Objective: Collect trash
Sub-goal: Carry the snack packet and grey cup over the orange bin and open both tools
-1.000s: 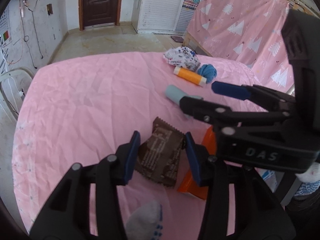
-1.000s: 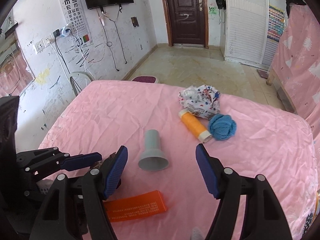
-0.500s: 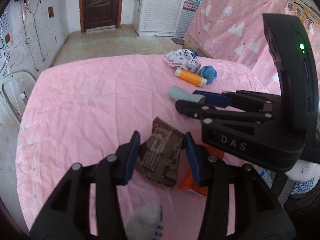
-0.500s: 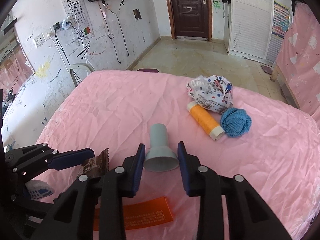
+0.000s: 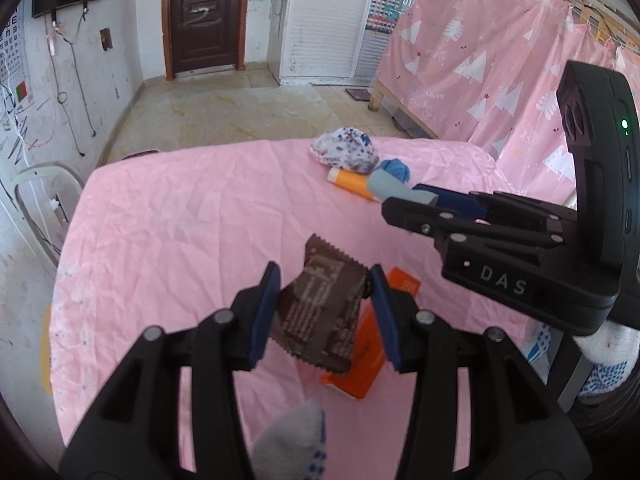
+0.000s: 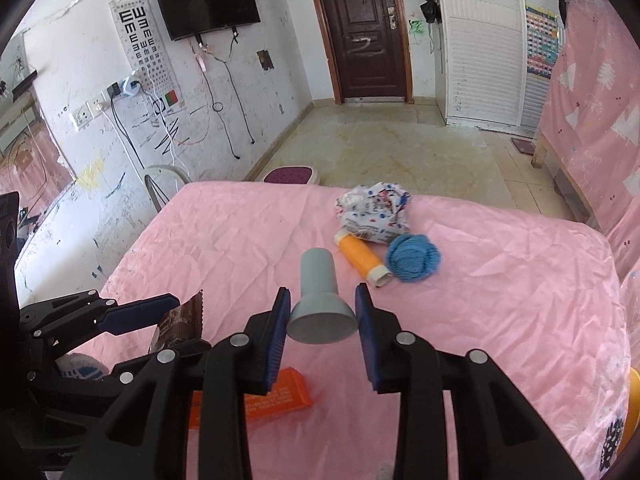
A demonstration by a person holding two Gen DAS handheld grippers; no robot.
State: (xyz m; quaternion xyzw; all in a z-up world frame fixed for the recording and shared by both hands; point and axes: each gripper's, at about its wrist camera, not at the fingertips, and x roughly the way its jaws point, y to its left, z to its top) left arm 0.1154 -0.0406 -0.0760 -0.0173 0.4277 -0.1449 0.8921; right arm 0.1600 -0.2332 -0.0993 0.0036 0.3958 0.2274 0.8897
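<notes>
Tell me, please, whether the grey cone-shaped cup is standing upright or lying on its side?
On its side. The grey cone-shaped cup lies between the right tongs, its wide open mouth facing the camera and its narrow end pointing away.

A brown snack wrapper (image 5: 320, 316) with zigzag-cut edges and pale print hangs tilted above the pink cloth, pinched at its sides. To its right a grey plastic cone-shaped cup (image 6: 320, 300) is clamped at its flared open mouth, narrow end pointing far. A flat orange packet (image 6: 276, 398) lies near. Farther right sits a crumpled white printed wrapper (image 6: 374, 214).
</notes>
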